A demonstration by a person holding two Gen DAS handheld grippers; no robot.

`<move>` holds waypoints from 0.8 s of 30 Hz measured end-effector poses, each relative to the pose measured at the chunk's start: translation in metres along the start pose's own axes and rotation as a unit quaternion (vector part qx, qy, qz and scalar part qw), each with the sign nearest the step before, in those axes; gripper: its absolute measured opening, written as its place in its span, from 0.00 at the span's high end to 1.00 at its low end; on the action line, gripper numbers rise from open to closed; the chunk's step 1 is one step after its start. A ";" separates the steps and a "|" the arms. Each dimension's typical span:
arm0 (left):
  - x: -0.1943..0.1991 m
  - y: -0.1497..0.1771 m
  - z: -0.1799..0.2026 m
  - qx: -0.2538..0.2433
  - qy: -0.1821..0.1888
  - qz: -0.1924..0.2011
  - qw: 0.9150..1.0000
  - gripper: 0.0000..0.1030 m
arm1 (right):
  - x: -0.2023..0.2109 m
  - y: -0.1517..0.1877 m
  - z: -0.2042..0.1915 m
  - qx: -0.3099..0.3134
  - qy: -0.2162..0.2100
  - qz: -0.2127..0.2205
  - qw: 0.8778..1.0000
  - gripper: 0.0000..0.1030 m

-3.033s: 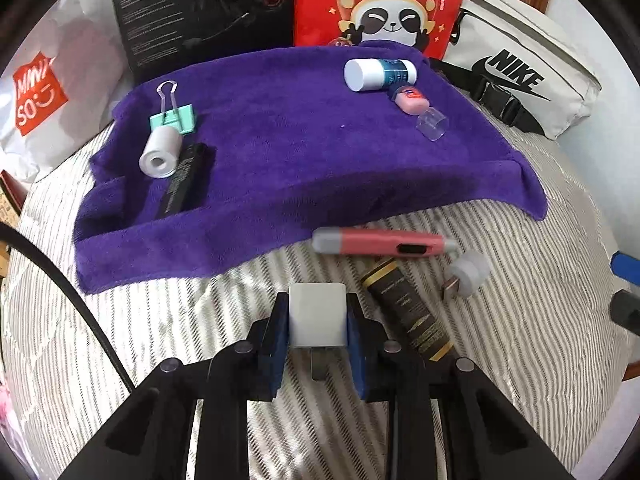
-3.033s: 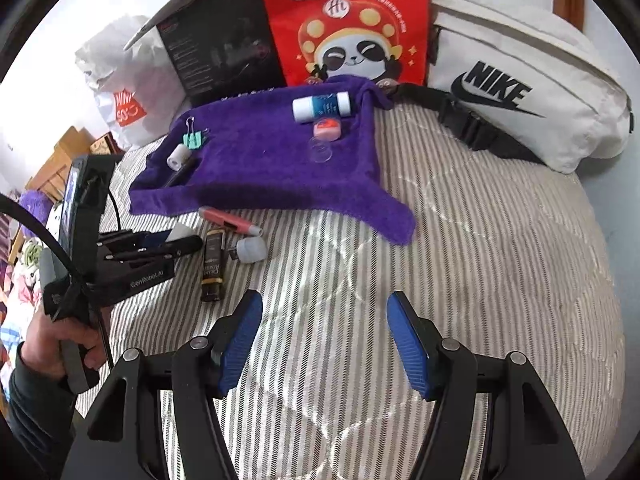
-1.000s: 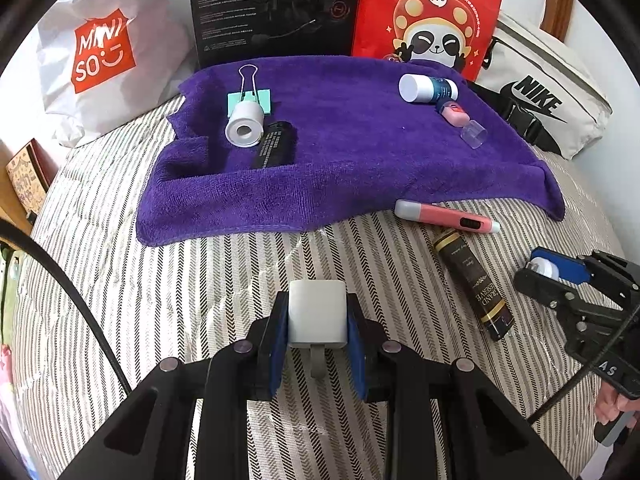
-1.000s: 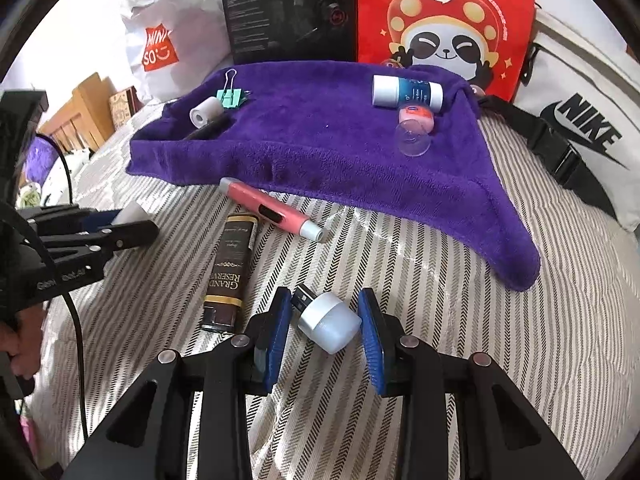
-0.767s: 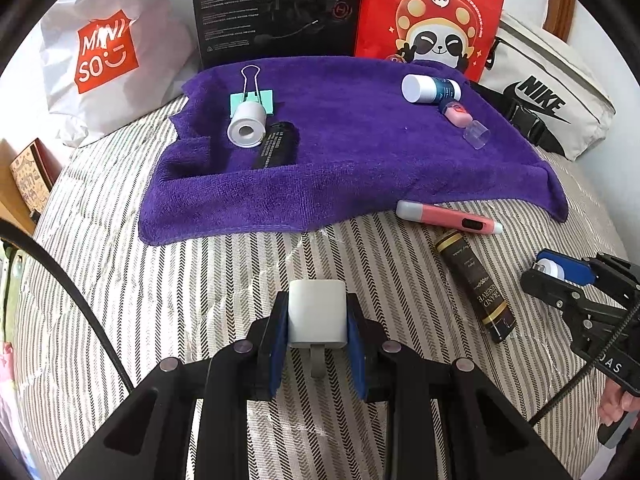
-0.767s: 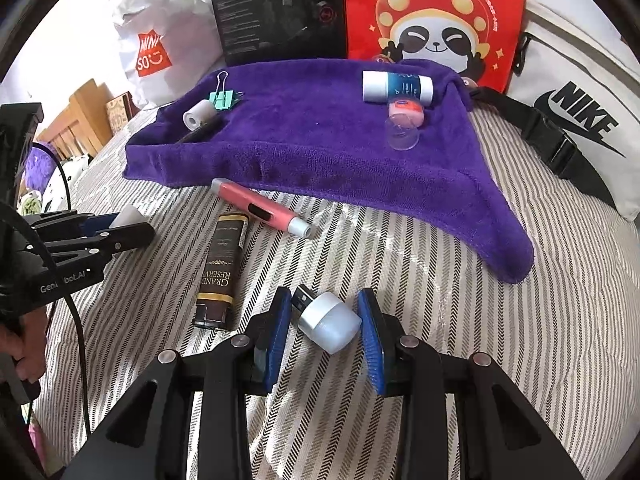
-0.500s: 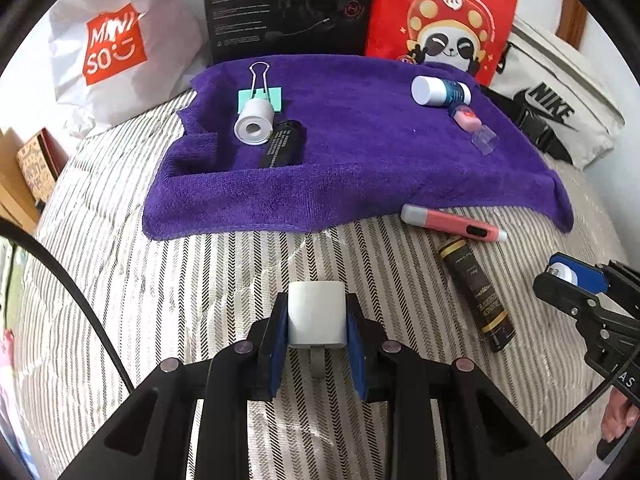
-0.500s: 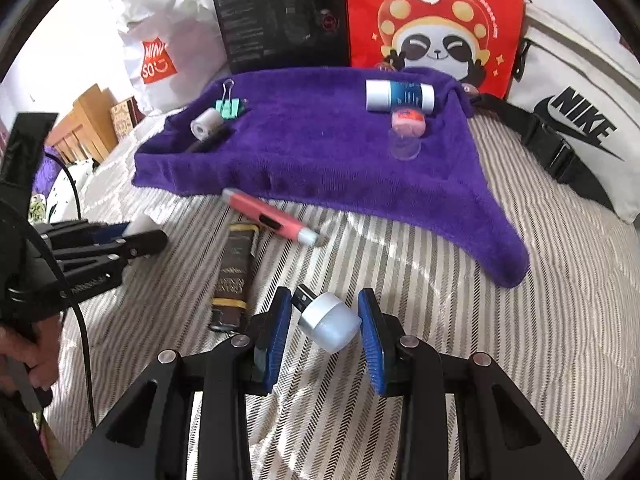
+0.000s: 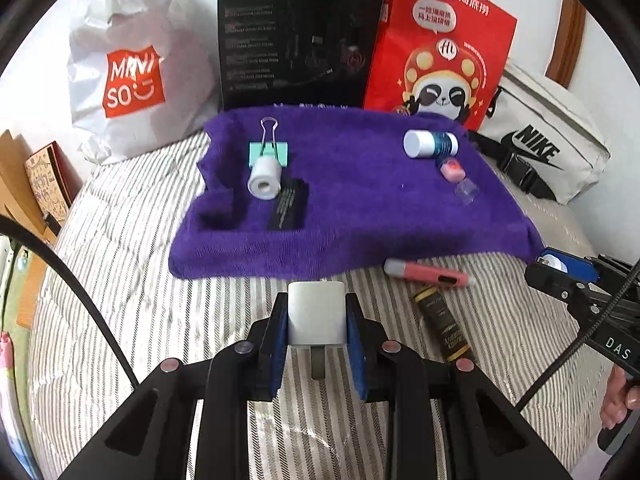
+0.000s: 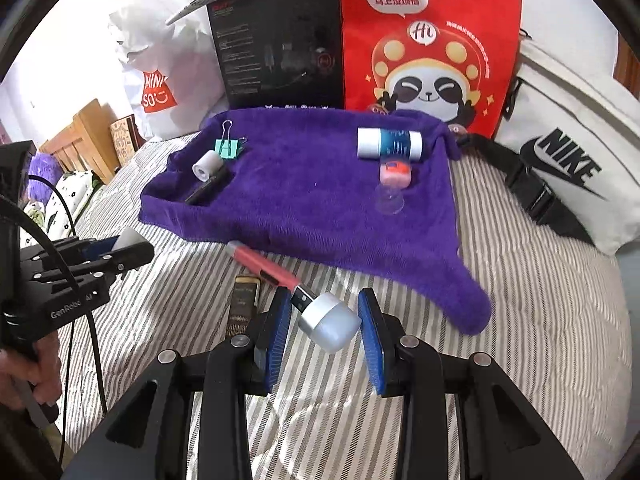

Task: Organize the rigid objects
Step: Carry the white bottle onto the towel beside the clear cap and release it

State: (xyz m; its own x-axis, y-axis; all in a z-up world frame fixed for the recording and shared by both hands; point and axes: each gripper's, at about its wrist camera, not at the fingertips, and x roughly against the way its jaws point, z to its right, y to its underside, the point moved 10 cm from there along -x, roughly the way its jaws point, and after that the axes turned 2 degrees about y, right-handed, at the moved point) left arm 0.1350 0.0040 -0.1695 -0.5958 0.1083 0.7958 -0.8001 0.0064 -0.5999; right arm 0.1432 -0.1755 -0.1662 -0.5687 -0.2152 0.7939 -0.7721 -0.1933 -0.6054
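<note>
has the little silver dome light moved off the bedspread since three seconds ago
Yes. The silver dome light lay on the striped bedspread beside the black-and-gold tube; now the right gripper holds it above the bedspread, nearer the purple towel.

Three seconds ago the right gripper (image 10: 320,324) was held wide open over bare striped bed (image 10: 520,320); now the small silver-and-white USB light (image 10: 330,322) is gripped between its jaws and lifted clear of the bedding. The light has thus been removed from beside the dark gold-labelled tube (image 9: 444,324). The left gripper (image 9: 317,318) has been carried back, then nearer the purple towel (image 9: 360,208).
</note>
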 end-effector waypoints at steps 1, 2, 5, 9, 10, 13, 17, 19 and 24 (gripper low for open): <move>0.001 -0.002 0.000 -0.001 0.002 0.001 1.000 0.76 | 0.000 -0.002 0.001 0.001 0.001 0.001 1.000 0.67; 0.001 -0.005 0.000 -0.002 0.002 0.001 1.000 0.76 | 0.000 -0.005 0.002 0.001 0.002 0.002 1.000 0.67; 0.003 -0.010 -0.002 -0.008 -0.003 0.004 1.000 0.76 | -0.001 -0.010 0.005 -0.005 0.001 0.003 1.000 0.67; 0.003 -0.019 -0.003 -0.011 -0.001 0.009 1.000 0.76 | -0.003 -0.016 0.009 -0.011 0.000 0.005 1.000 0.67; 0.003 -0.022 -0.004 -0.013 -0.002 0.010 1.000 0.76 | -0.004 -0.018 0.011 -0.010 0.003 0.006 1.000 0.67; 0.000 -0.028 -0.006 -0.014 0.002 0.008 1.000 0.76 | -0.007 -0.024 0.016 -0.015 0.005 0.008 1.000 0.67; -0.004 -0.037 -0.011 -0.014 0.004 0.007 1.000 0.76 | -0.016 -0.034 0.025 -0.018 0.011 0.009 1.000 0.67; -0.006 -0.040 -0.012 -0.012 0.009 0.006 1.000 0.76 | -0.023 -0.038 0.030 -0.021 0.015 0.006 1.000 0.67; -0.011 -0.044 -0.019 -0.003 0.018 0.000 1.000 0.76 | -0.043 -0.043 0.040 -0.032 0.016 -0.006 0.999 0.67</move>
State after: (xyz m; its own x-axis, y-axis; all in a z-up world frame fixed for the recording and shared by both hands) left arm 0.1784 0.0216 -0.1531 -0.5932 0.1442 0.7920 -0.7993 0.0118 -0.6008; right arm 0.2122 -0.1958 -0.1763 -0.5668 -0.1826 0.8034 -0.7950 -0.1347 -0.5915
